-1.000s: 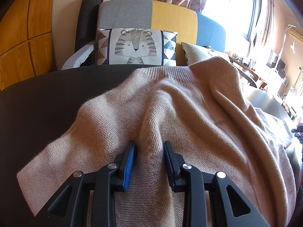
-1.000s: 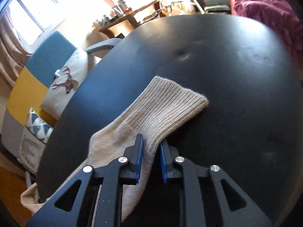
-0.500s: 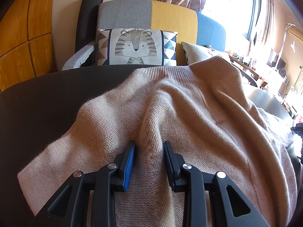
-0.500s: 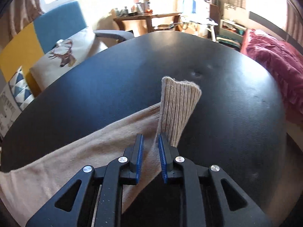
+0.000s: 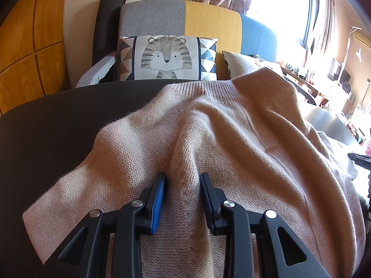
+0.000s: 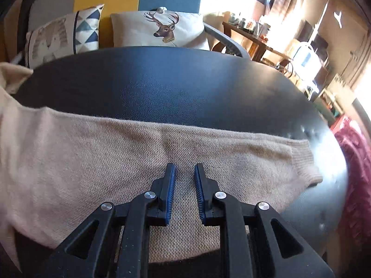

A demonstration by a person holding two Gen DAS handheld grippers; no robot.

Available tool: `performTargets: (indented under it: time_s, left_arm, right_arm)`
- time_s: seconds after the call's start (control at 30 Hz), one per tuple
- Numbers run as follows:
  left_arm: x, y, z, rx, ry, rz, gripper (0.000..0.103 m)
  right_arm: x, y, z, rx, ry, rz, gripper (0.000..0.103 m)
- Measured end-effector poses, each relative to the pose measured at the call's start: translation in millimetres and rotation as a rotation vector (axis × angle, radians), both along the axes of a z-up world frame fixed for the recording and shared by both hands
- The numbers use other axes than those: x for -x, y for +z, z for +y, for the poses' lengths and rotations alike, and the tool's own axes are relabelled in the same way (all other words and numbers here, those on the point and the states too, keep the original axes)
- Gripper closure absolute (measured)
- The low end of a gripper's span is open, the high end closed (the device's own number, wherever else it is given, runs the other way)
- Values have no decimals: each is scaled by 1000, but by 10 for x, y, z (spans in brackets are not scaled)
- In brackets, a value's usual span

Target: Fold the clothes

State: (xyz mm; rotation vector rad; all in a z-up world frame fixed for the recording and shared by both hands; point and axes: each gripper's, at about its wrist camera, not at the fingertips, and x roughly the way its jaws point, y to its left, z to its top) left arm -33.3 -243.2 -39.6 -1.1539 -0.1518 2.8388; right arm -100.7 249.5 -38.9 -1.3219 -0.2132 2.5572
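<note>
A beige knit sweater [image 5: 231,139] lies on a round black table [image 5: 58,120]. Its ribbed hem or collar is at the far side. My left gripper [image 5: 182,178] is shut on a raised ridge of the sweater's body. In the right wrist view one sleeve [image 6: 162,153] lies stretched flat across the table [image 6: 185,88], its ribbed cuff [image 6: 303,159] to the right. My right gripper [image 6: 184,169] sits low over the middle of the sleeve with its jaws a little apart and no fabric pinched between them.
A sofa [image 5: 208,23] with a tiger cushion [image 5: 167,58] and a deer cushion [image 6: 162,30] stands behind the table. A red blanket [image 6: 354,173] lies off the table's right edge. A cluttered side table [image 6: 250,30] stands by the window.
My right gripper has let go of the sleeve's cuff end, opened slightly, and swung over the middle of the sleeve, which now lies flat and straight. The left gripper holds still.
</note>
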Motion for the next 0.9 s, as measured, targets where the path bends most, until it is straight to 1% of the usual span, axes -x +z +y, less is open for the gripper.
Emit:
performTargets:
  time_s: [0.03, 0.13, 0.2, 0.23, 0.27, 0.3, 0.33, 0.37, 0.43, 0.53, 0.57, 0.6, 0.63, 0.67, 0.73, 0.8, 0.87, 0.9]
  left_arm:
    - [-1, 0, 0, 0, 0, 0, 73]
    - [2, 1, -8, 1, -1, 1, 73]
    - [4, 2, -13, 2, -2, 1, 73]
    - [5, 4, -12, 4, -2, 1, 73]
    - [7, 6, -11, 6, -2, 1, 73]
    - [10, 8, -11, 7, -3, 1, 73]
    - [12, 10, -10, 8, -3, 0, 73]
    - [15, 13, -11, 7, -3, 0, 73]
    - [17, 16, -16, 4, -4, -1, 73]
    - [20, 19, -25, -2, -5, -4, 73]
    - [21, 20, -28, -4, -5, -5, 73]
    - [23, 22, -24, -1, -5, -6, 73]
    - [27, 24, -11, 8, -4, -8, 73]
    - [34, 27, 10, 21, -3, -10, 73]
    - [52, 33, 71, 57, 3, -14, 72]
    - [68, 28, 154, 99, 10, -17, 71]
    - [77, 23, 223, 141, 12, -16, 71]
    - [78, 20, 236, 150, 13, -16, 71]
  right_arm:
    - [23, 36, 0, 16, -28, -12, 84]
    - [-45, 366, -196, 166, 12, 82, 84]
    - [-124, 644, -575, 194, 122, 123, 83]
    - [-139, 756, -806, 219, 197, 125, 76]
    - [-128, 854, -1070, 242, 270, 120, 64]
    - [-158, 894, -1343, 260, 347, 110, 57]
    - [-197, 924, -1616, 277, 425, 98, 49]
    - [-228, 909, -1879, 274, 503, 85, 47]
    - [-363, 755, -2427, 183, 626, 45, 47]
    - [-334, 433, -2802, 79, 670, -65, 48]
    - [-282, 310, -2805, 72, 654, -114, 47]
    - [-221, 224, -2745, 82, 638, -122, 45]
    - [-205, 203, -2694, 88, 638, -91, 38]
    - [-185, 178, -2649, 91, 647, -81, 32]
    - [-130, 153, -2570, 124, 658, -81, 29]
    - [-85, 171, -2514, 127, 658, -92, 28]
    - [-27, 211, -2446, 163, 635, -114, 28]
    - [-7, 244, -2381, 194, 614, -126, 28]
